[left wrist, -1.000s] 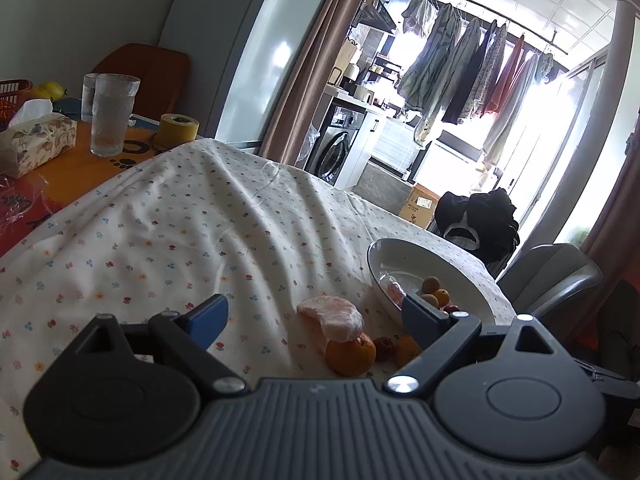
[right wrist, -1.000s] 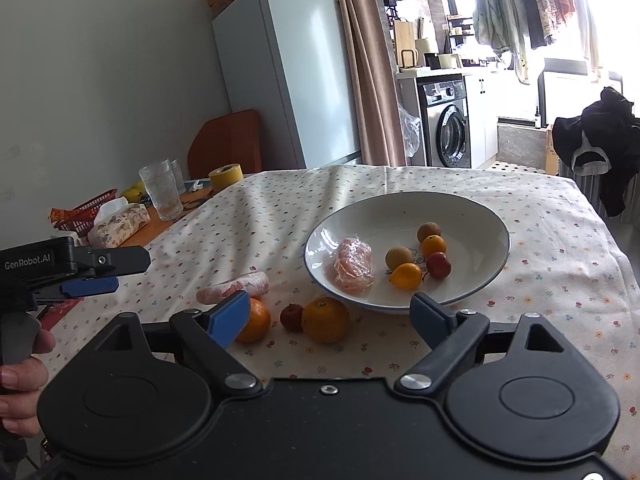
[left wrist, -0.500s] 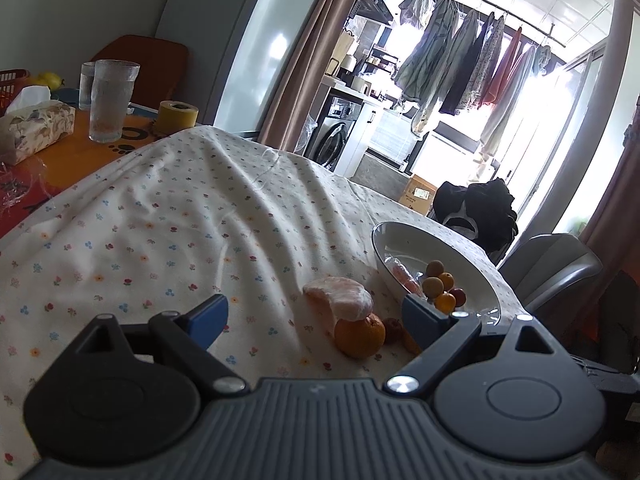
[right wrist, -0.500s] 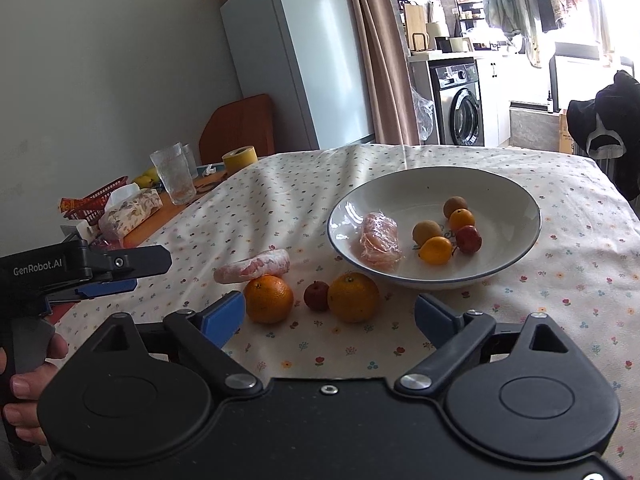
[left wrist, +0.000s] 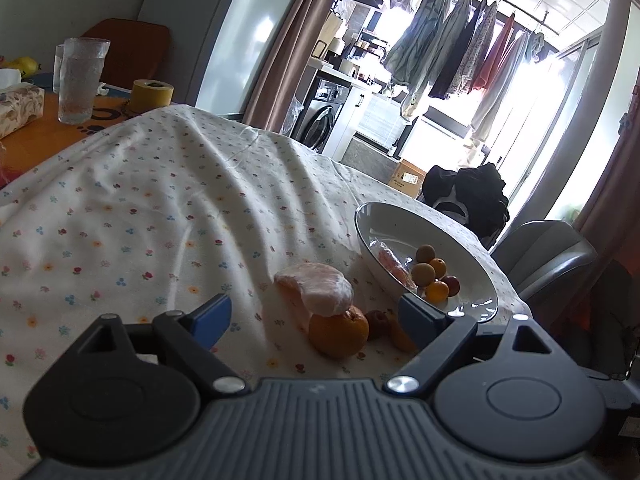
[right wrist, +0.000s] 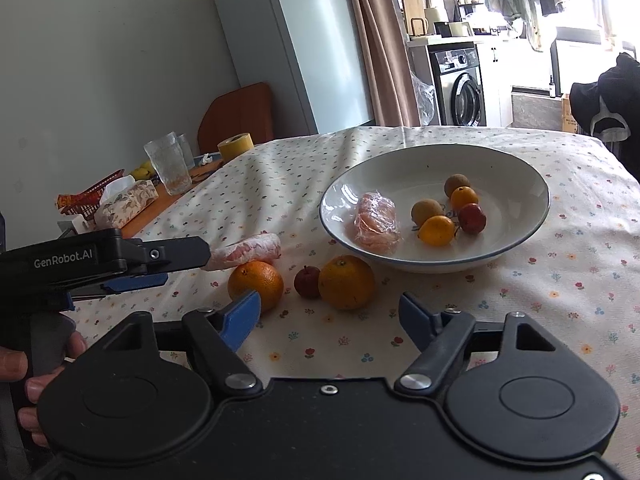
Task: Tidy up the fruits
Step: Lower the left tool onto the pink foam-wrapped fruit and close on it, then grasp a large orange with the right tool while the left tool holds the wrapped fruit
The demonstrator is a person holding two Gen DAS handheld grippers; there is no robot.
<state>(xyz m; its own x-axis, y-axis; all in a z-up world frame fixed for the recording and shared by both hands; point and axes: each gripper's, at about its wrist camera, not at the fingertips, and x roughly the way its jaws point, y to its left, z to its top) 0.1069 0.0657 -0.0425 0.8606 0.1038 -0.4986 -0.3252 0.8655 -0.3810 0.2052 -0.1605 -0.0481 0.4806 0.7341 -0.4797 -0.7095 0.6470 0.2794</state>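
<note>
A white bowl (right wrist: 516, 248) on the flowered tablecloth holds a wrapped fruit piece (right wrist: 376, 222) and several small fruits (right wrist: 436, 230). In front of it lie two oranges (right wrist: 256, 284) (right wrist: 346, 282), a small red fruit (right wrist: 307, 282) and a second wrapped piece (right wrist: 248, 252). My right gripper (right wrist: 328, 316) is open just short of the oranges. My left gripper (left wrist: 316, 316) is open, with the left orange (left wrist: 338, 330) and the wrapped piece (left wrist: 316, 288) just ahead between its fingers. The bowl (left wrist: 472, 256) sits to its right. Seen from the right wrist view, the left gripper (right wrist: 176, 260) hovers beside the wrapped piece.
At the table's far left stand drinking glasses (right wrist: 168, 162), a yellow tape roll (right wrist: 235, 146), a tissue box (right wrist: 126, 202) and a red basket (right wrist: 86, 200). A grey chair (left wrist: 548, 256) with dark clothes is behind the bowl. A hand (right wrist: 24, 380) holds the left gripper's handle.
Both grippers have moved in closer to the loose fruit on the cloth; the fruit looks larger in both views. Both have stayed open. No fruit has moved.
</note>
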